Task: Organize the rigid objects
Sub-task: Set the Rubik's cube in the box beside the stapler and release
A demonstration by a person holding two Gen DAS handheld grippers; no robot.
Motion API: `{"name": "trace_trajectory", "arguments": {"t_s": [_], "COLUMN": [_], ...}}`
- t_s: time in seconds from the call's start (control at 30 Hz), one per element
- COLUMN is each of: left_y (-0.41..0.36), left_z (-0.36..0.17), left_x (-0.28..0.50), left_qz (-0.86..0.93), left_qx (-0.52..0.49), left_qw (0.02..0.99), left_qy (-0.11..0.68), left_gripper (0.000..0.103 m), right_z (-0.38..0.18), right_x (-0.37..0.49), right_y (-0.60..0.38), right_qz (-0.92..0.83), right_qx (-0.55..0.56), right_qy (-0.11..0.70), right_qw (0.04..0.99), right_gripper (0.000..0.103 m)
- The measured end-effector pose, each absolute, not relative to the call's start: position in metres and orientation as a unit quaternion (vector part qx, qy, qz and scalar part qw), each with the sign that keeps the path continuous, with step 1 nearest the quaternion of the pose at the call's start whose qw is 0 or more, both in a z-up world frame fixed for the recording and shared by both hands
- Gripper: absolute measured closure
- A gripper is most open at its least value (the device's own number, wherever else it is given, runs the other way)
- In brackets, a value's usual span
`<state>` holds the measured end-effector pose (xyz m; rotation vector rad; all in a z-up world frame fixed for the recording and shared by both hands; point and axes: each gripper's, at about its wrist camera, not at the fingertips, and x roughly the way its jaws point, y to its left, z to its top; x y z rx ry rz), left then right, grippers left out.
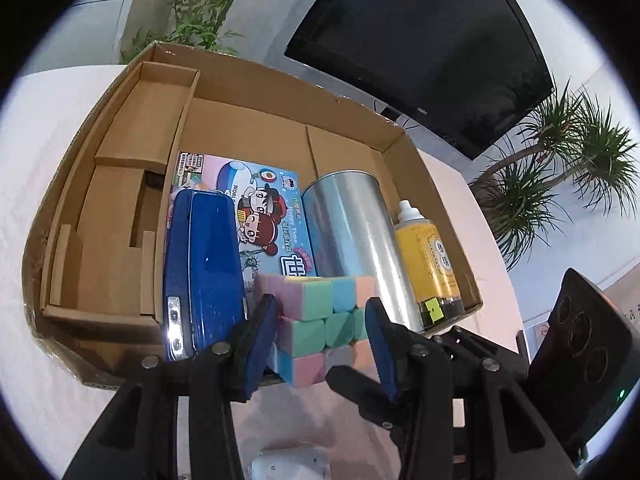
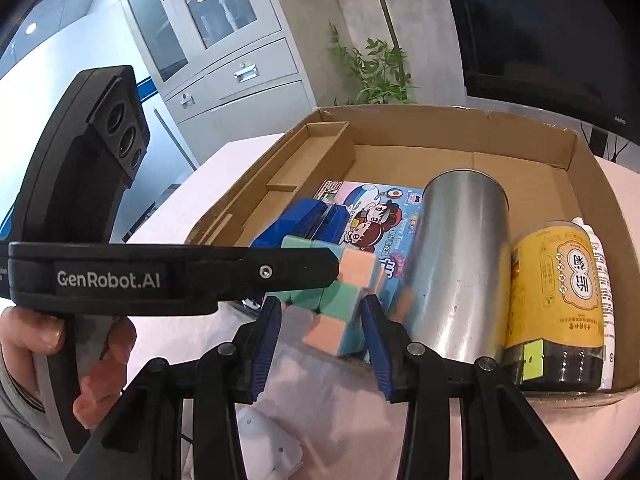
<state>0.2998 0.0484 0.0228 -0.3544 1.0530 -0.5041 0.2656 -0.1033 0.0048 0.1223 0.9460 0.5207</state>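
A pastel puzzle cube point(image 1: 324, 320) sits at the near edge of an open cardboard box point(image 1: 256, 92), on top of a cartoon-printed blue box point(image 1: 260, 200). My left gripper point(image 1: 322, 312) has its jaws on either side of the cube, closed on it. In the right wrist view the cube point(image 2: 340, 300) lies just beyond my right gripper point(image 2: 320, 308), which is open and empty. The left gripper's body point(image 2: 160, 276) crosses that view. Also in the box lie a blue stapler point(image 1: 204, 276), a silver can point(image 1: 352, 236) and a yellow spray bottle point(image 1: 428, 256).
The box point(image 2: 592, 184) stands on a white table point(image 1: 60, 128). A cardboard insert point(image 1: 128, 184) fills its left side. A dark monitor point(image 1: 424, 44) and plants point(image 1: 560, 168) stand behind. A white object point(image 2: 272, 444) lies on the table below the right gripper.
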Motion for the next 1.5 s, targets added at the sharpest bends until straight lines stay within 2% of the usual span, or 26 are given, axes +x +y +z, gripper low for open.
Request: {"name": "trace_trajectory", "arguments": {"t_s": [0.2,0.53,0.73,0.77,0.87,0.93,0.97,1.1,1.5], "left_y": [0.045,0.052,0.059,0.058,0.054,0.051,0.051,0.061,0.055], "left_z": [0.023,0.024,0.026,0.023,0.017,0.017,0.017,0.017,0.021], "left_x": [0.309,0.336,0.349,0.351,0.351,0.349,0.349,0.351,0.342], "left_qz": [-0.227,-0.219,-0.208,-0.205,-0.21,-0.206,-0.2,-0.192,-0.2], "left_qx": [-0.166,-0.205,-0.2,-0.2,-0.191,-0.183,-0.18,-0.187,-0.167], "left_qw": [0.825,0.8,0.804,0.801,0.795,0.797,0.798,0.795,0.783], "left_qy": [0.489,0.52,0.52,0.526,0.536,0.537,0.54,0.545,0.565], "left_gripper": [0.06,0.06,0.06,0.061,0.074,0.075,0.076,0.078,0.08], "right_z": [-0.001,0.001,0.02,0.021,0.022,0.017,0.014,0.013,0.015], "right_x": [0.259,0.278,0.286,0.289,0.301,0.31,0.312,0.303,0.275], "right_y": [-0.093,-0.103,-0.109,-0.11,-0.113,-0.109,-0.106,-0.107,-0.112], "right_qz": [0.232,0.238,0.243,0.24,0.232,0.223,0.218,0.213,0.216], "right_qx": [0.025,0.068,0.077,0.075,0.082,0.07,0.064,0.051,0.071], "right_qy": [0.444,0.46,0.444,0.443,0.444,0.455,0.463,0.455,0.478], "right_qw": [0.865,0.853,0.859,0.86,0.862,0.859,0.857,0.863,0.848], "right_gripper": [0.065,0.066,0.063,0.063,0.063,0.066,0.076,0.084,0.084]}}
